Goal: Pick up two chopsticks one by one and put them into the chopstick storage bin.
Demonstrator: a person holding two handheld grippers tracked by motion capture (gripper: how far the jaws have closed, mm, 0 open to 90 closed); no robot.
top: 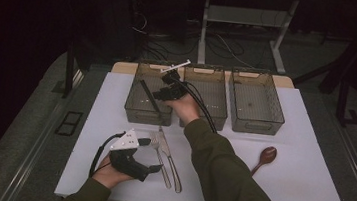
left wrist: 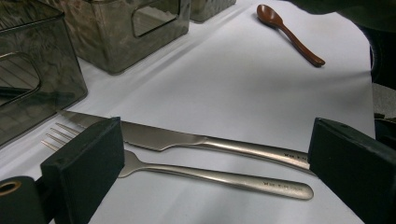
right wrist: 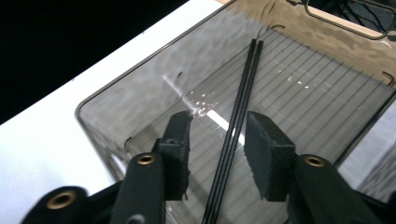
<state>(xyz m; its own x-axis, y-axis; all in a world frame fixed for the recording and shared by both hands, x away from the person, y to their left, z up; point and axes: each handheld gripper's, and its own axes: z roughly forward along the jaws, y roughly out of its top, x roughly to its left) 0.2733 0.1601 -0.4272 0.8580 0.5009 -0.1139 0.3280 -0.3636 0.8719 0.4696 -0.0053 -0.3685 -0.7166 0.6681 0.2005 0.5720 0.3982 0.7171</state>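
Observation:
A pair of black chopsticks [right wrist: 243, 88] lies along the ribbed floor of the left smoky plastic bin [right wrist: 116, 107]. My right gripper [right wrist: 218, 140] hangs over that bin, open, one jaw on each side of the chopsticks with a gap to both pads. In the high view the right gripper [top: 162, 95] is above the left bin [top: 138, 107], where the chopsticks [top: 147, 96] show as a dark diagonal line. Near the table's front edge, my left gripper [left wrist: 217, 156] stands open and holds nothing, facing a steel knife [left wrist: 187, 140] and fork [left wrist: 210, 176] that lie side by side.
Two more smoky bins, the middle bin [top: 210, 96] and the right bin [top: 257, 101], stand in a row at the back of the white tabletop. A brown wooden spoon [top: 264, 157] lies at the right. The fork [top: 160, 161] and knife [top: 172, 165] lie between my forearms.

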